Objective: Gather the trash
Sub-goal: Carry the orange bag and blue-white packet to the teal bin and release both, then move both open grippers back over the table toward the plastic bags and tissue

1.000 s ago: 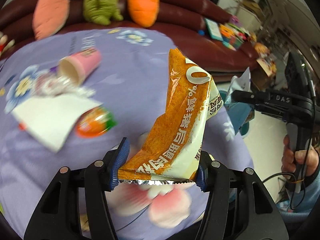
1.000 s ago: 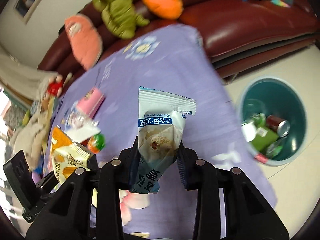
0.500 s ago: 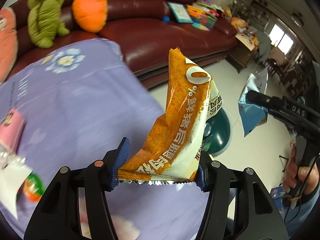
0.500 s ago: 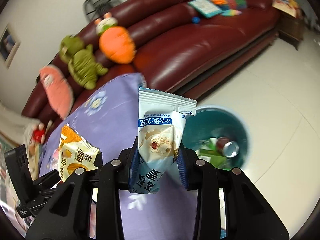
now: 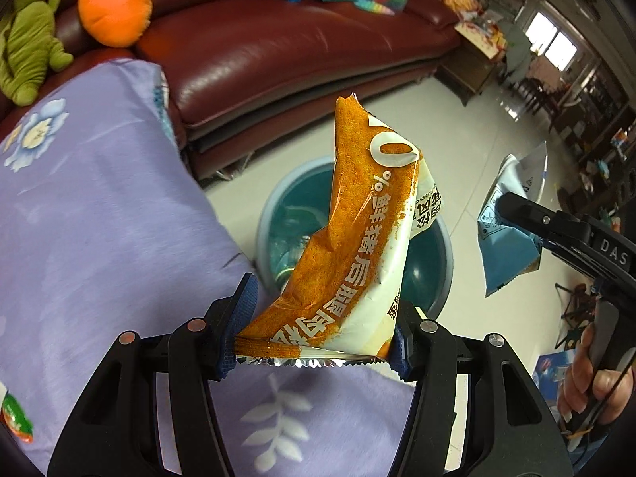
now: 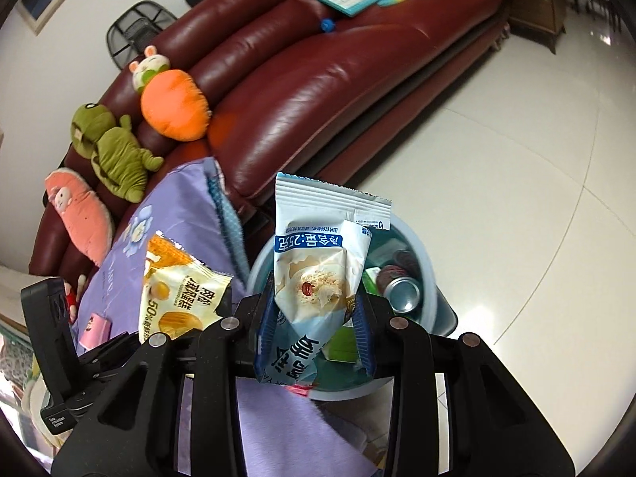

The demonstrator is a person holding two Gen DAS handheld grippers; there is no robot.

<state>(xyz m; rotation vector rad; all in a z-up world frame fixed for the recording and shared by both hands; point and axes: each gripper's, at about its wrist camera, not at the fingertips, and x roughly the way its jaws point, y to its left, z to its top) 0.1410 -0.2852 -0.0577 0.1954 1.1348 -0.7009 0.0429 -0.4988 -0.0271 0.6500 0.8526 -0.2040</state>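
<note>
both grippers carry a wrapper toward the bin on the floor beside the purple-covered bench. the left gripper has its fingers clamped on the bottom edge of an orange snack wrapper, which stands up in front of the bin at 12 o'clock. the right gripper is clamped on a pale blue wrapper, with the bin just behind it, cans showing at 2 o'clock. to do this well, bring each wrapper fully over the bin's mouth, past the near rim, before letting the fingers part; these light wrappers could drift or cling to a pad. a second ago both views looked over the bench; now the bin sits straight ahead, and the grips are unchanged.
</note>
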